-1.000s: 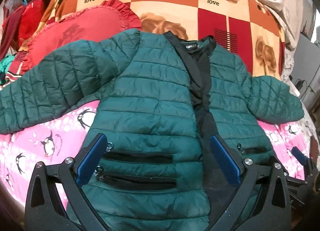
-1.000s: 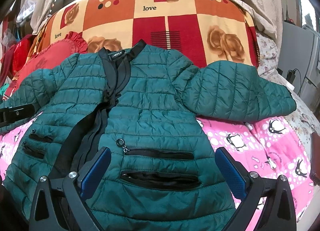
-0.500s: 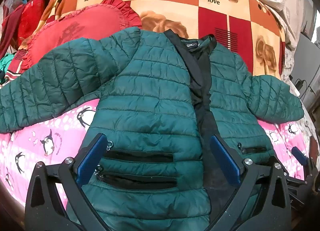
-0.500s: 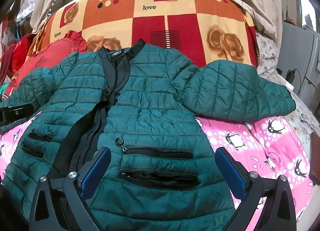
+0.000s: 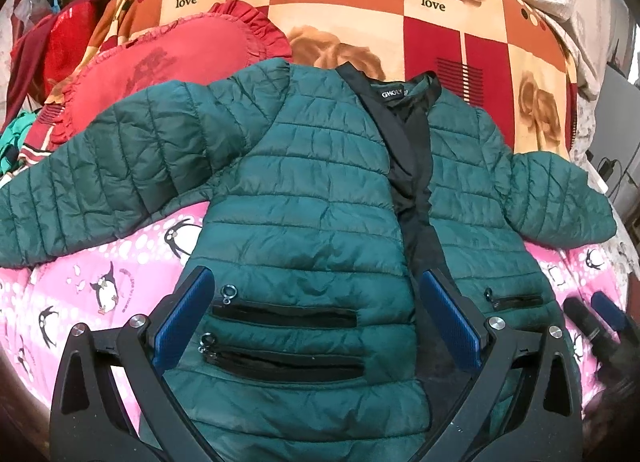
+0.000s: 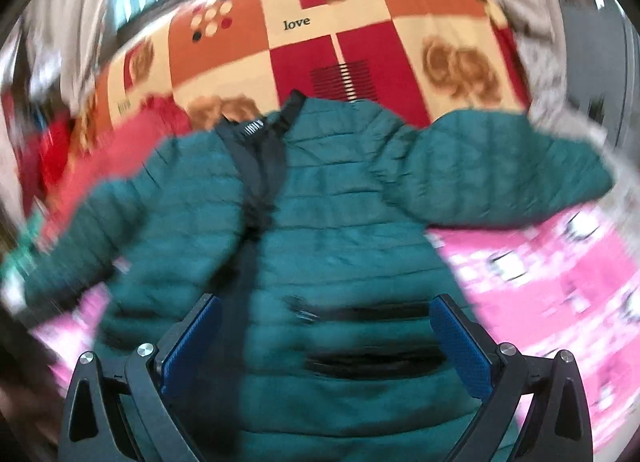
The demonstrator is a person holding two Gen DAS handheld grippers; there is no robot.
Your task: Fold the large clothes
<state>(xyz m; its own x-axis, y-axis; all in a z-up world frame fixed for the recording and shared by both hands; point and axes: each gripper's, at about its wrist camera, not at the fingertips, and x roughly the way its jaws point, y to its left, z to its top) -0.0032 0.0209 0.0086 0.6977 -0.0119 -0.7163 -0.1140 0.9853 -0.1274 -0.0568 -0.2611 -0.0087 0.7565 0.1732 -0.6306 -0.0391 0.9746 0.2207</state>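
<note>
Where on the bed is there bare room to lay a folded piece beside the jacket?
Bare pink penguin blanket lies below the jacket's left sleeve, beside the body of the green puffer jacket. Another strip shows under the right sleeve, blurred in the right wrist view. Behind the collar it is crowded: the red ruffled cushion and patchwork love blanket.

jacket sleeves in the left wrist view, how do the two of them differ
The left sleeve reaches toward the frame's left edge, its upper part over the red cushion; the right sleeve looks shorter from here and ends over the pink penguin sheet. The left sleeve shows deep creases; the right sleeve looks smoother. Both are green, quilted and spread outward, unfolded.
</note>
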